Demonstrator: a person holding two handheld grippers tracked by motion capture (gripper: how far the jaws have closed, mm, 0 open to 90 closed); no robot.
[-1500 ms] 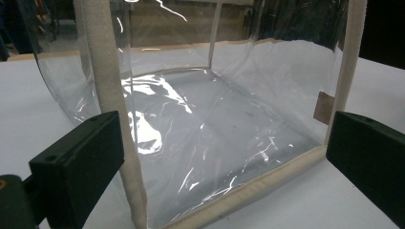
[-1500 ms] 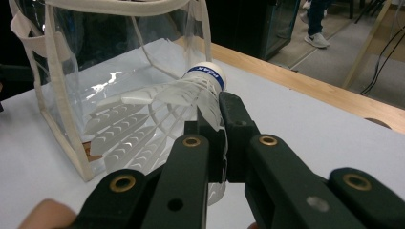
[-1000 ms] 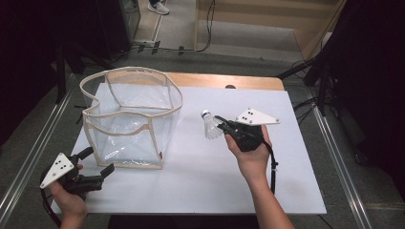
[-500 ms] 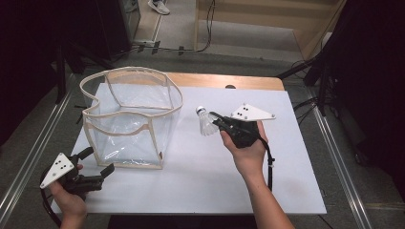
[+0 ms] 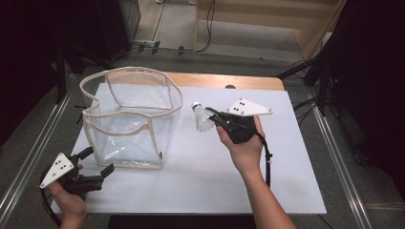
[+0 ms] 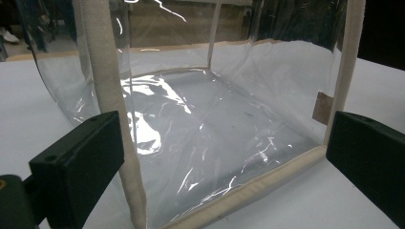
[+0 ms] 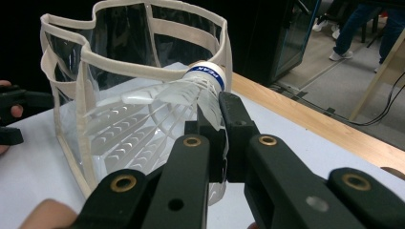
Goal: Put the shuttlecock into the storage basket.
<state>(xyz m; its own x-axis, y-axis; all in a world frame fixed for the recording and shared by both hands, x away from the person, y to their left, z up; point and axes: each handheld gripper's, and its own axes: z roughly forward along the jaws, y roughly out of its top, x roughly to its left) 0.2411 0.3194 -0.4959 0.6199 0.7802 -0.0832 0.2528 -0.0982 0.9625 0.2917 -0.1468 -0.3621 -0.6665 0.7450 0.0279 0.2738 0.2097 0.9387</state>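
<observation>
A: Status, right gripper (image 5: 213, 114)?

B: Held above the white table top (image 5: 200, 176), to the right of the bag. Jaws closed tight on the skirt of a white plastic shuttlecock with a white cork tip and blue band (image 5: 202, 117). In the right gripper view the shuttlecock (image 7: 157, 114) is pinched at the skirt edge just beside the cork; the skirt fans out to the left, the cork tip points up and right.

A: Shuttlecock position rel. to the bag?

B: Off the table, carried in the air. Sits just right of the clear plastic open-top bag with cream fabric trim (image 5: 131, 119), near its upper right corner, outside the rim. Not touching it, as far as the high view shows.

A: Left gripper (image 5: 98, 164)?

B: Low at the near-left corner of the table, jaws spread wide, nothing between the pads. It points at the bag's near lower edge. In the left gripper view the jaws stand either side of the bag's front face (image 6: 215, 143); the left jaw sits close to a cream vertical seam, contact cannot be told.

A: Bag condition?

B: Upright on the table, mouth open, rim wavy. Interior looks empty.
</observation>
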